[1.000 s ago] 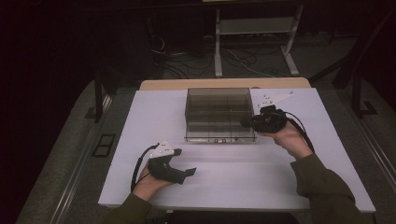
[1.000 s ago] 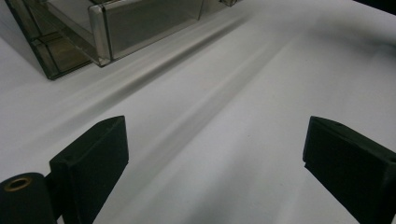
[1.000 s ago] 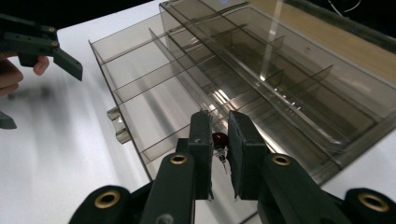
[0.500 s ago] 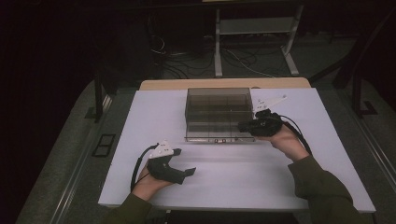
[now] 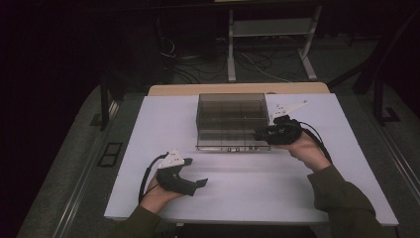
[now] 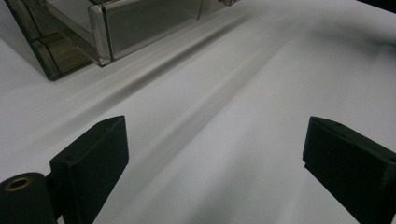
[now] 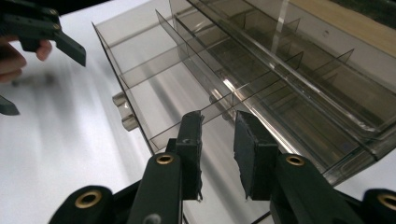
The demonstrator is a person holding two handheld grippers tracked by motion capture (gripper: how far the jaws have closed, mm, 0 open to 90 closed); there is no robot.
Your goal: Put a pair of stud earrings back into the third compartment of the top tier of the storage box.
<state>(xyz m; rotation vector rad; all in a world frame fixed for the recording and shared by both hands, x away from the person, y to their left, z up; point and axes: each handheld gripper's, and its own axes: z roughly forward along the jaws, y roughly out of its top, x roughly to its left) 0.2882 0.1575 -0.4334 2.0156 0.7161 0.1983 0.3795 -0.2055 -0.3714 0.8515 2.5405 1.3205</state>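
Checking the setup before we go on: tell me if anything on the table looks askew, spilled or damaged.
Nothing stands out. The clear compartment box sits square on the white table, its dividers upright and unbroken, nothing spilled.

The left hand-held gripper (image 5: 198, 184) is lying low at the near left, gripped from behind by the left hand (image 5: 161, 191), its 2 jaws standing wide apart with nothing between them. The left forearm is coming in from the bottom edge. The right hand-held gripper (image 5: 261, 135) is sitting farther forward and to the right, pointing left, held by the right hand (image 5: 302, 148) with the sleeved forearm angling in behind it. Its 2 jaws have just been opening and are standing a narrow gap apart, with nothing pressed between the pads (image 7: 189, 140).
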